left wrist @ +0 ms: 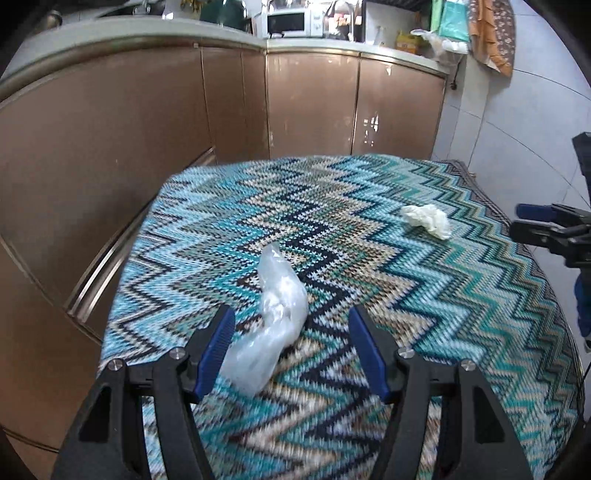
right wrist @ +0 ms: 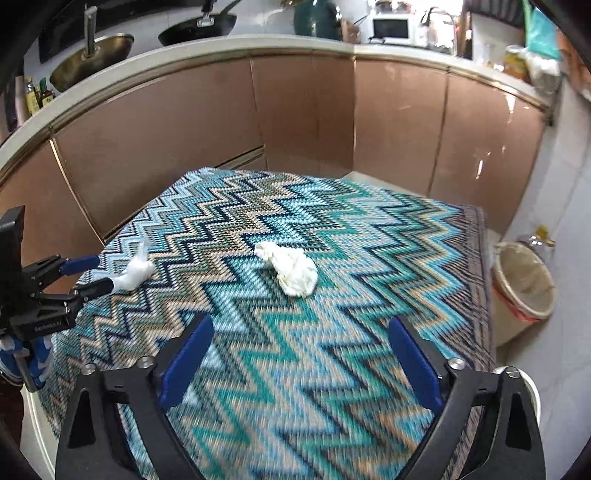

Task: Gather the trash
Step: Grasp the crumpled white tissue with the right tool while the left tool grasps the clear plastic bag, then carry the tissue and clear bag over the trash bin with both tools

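A crumpled clear plastic bag (left wrist: 273, 325) lies on the zigzag-patterned tablecloth (left wrist: 369, 280), between the open jaws of my left gripper (left wrist: 291, 325) and closer to its left finger. It also shows in the right wrist view (right wrist: 136, 273), by the left gripper's (right wrist: 92, 275) tips. A crumpled white tissue (left wrist: 428, 219) lies further right on the cloth; in the right wrist view the tissue (right wrist: 291, 271) lies ahead of my right gripper (right wrist: 299, 332), which is open and empty above the cloth (right wrist: 295, 369). The right gripper (left wrist: 517, 219) shows at the left wrist view's right edge.
A beige bin (right wrist: 524, 288) with a liner stands on the floor right of the table. Brown kitchen cabinets (left wrist: 147, 129) run behind and left of the table. The counter holds a microwave (left wrist: 290, 23), pans (right wrist: 199, 27) and bottles.
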The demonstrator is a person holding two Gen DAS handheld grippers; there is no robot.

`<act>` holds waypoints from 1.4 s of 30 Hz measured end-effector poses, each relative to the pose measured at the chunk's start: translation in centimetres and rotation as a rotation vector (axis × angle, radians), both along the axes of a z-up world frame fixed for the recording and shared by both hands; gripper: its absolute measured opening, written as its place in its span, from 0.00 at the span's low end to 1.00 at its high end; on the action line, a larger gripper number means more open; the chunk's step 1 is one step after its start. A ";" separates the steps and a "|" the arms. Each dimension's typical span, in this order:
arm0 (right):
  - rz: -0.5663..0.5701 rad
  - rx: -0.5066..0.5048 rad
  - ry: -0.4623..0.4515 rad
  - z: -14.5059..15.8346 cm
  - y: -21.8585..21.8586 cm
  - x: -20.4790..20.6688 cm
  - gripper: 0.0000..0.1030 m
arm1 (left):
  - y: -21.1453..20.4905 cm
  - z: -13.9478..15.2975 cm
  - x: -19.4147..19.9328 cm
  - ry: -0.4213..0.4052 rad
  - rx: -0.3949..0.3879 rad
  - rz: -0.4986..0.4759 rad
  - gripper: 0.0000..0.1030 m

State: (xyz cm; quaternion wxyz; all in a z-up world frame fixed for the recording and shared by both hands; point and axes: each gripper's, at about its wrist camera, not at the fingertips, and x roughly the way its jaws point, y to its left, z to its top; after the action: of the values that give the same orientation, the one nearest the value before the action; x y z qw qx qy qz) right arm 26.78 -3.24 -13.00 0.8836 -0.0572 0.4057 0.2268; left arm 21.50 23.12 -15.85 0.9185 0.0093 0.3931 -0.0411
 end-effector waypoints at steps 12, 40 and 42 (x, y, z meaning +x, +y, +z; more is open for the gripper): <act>0.066 0.005 0.095 -5.1 3.7 8.1 0.73 | 0.1 -3.4 3.3 0.092 0.015 0.044 0.34; 0.132 0.086 0.046 -0.7 1.7 2.0 0.15 | -4.3 1.1 -0.6 -0.068 0.185 0.115 0.28; 0.131 0.088 0.031 0.1 1.1 0.5 0.15 | -5.1 1.9 -1.4 -0.090 0.202 0.111 0.28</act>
State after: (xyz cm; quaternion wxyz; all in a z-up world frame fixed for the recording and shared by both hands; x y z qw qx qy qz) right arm 27.32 -2.18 -12.91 0.8621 -0.0409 0.4044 0.3026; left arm 20.05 17.97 -13.95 0.9306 0.0816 0.3533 0.0500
